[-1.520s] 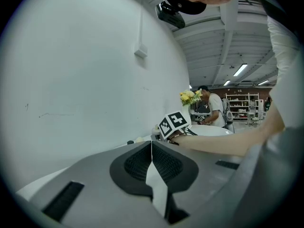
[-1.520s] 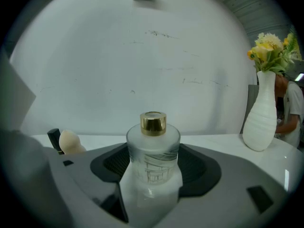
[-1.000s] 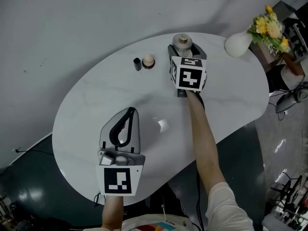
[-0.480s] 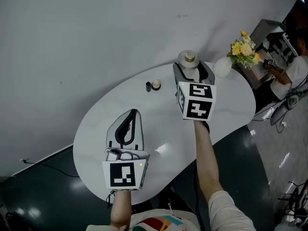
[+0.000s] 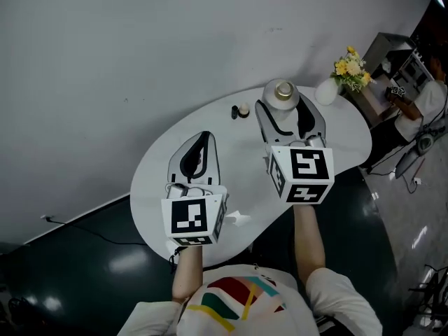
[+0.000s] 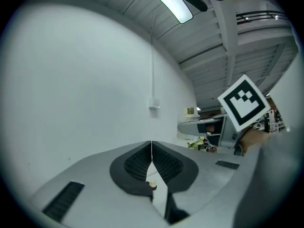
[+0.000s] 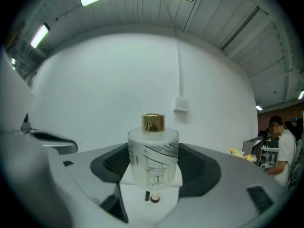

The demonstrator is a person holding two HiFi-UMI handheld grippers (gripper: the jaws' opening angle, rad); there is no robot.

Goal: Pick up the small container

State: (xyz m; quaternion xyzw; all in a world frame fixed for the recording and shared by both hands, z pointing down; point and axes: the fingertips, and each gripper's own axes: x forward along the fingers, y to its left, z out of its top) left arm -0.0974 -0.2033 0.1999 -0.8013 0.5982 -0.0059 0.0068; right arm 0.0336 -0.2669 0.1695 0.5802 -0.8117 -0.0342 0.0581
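Between the right tool's [image 7: 154,167] jaws sat the small container [image 7: 153,151], a frosted, gold-capped bottle clamped at mid-body over the tabletop's [image 5: 238,152] far side. It looked like glass: stiff, slick and breakable, best gripped around the body. Its building sketch bore no legible writing. The left tool [image 6: 151,160] was closed and empty.

Your table [image 5: 241,152] is white w/ a rounded outline; it stands on dark glossy floor [image 5: 70,271] that shows lower left & right. Near its top edge, centre frame, you've got a small black piece [image 5: 234,112] & a pale-topped little jar [image 5: 243,110], side by side. A round white vase [image 5: 326,91] sits at the table's upper-right end.
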